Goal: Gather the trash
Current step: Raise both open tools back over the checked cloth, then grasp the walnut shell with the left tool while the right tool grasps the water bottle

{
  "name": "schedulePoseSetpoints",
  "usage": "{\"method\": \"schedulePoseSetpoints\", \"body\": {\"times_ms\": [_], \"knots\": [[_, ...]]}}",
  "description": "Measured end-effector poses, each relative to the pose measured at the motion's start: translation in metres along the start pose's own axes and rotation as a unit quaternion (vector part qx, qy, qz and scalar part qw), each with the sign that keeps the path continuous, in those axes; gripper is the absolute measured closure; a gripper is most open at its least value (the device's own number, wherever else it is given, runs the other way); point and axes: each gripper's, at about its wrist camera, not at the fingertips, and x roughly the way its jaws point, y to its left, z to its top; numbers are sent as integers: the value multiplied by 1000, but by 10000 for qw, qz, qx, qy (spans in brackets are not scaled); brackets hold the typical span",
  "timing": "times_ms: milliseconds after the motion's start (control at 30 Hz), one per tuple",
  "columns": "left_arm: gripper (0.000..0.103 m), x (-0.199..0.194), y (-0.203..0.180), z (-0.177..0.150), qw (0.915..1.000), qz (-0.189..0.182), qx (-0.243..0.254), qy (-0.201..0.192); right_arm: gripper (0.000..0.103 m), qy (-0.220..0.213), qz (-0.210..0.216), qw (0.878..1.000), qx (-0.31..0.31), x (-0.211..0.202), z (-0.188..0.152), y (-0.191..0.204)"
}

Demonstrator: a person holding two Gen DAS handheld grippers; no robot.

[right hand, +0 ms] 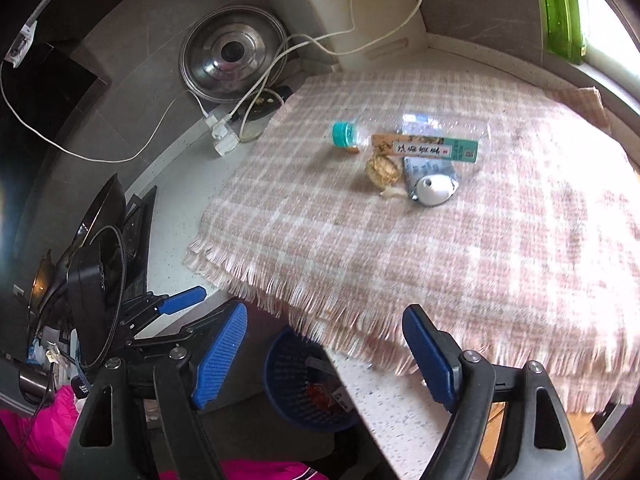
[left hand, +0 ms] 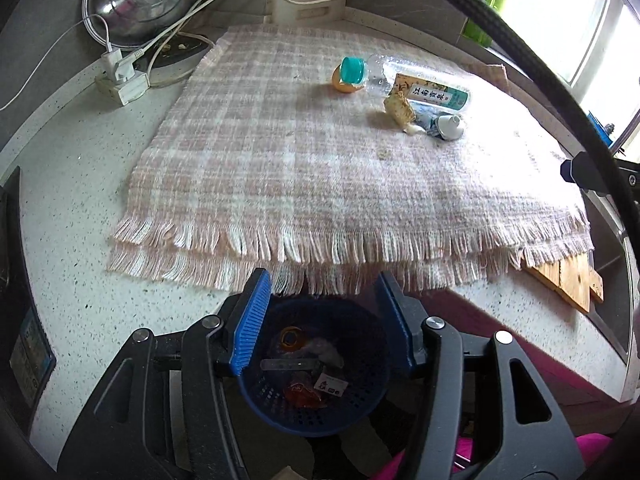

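Trash upper right on the plaid cloth (left hand: 280, 160) — empty plastic bottle (left hand: 400, 76): light, slippery, crushable; grip mid-body. Left gripper (left hand: 322, 316) and right gripper (right hand: 324, 356) both gape, holding nothing.

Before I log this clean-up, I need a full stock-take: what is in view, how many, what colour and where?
plastic bottle: 1, clear with teal cap, lying on the cloth
orange piece: 1, behind the bottle cap
crumbly food scrap: 1, tan, in front of the bottle
squeezed tube: 1, pale blue with white cap, beside the scrap
plaid cloth: 1, pink and white, fringed, on the counter
trash basket: 1, dark blue, below the counter edge, scraps inside
pot lid: 1, steel, against the back wall
power strip: 1, white, with cables, left of the cloth
green bottle: 1, by the window
wooden board: 1, under the cloth's right corner
left gripper: blue pads, open, empty
right gripper: blue pads, open, empty
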Motion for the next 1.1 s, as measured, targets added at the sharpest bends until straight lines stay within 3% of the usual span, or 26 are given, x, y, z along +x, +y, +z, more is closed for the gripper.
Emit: {"method": "schedulePoseSetpoints", "body": {"times_ms": [300,600,767,1000,1100], "knots": [[47,13,-19,37,9999,-5,-27,-127,18,-143,-119,9974,-692,-9,58,-30],[47,28,-36,68,9998,-35,-45,-181,14,19,-211,9837,-1787,10,107,-33],[47,37,-47,80,9998,-118,-29,-186,14,321,-225,9740,-2230,29,130,-41],[47,56,-58,93,9997,-238,1,-112,17,994,-119,9472,-3045,66,151,-43],[47,64,-57,102,9988,-431,-211,-71,19,1190,-37,9400,-3199,80,158,-45]]}}
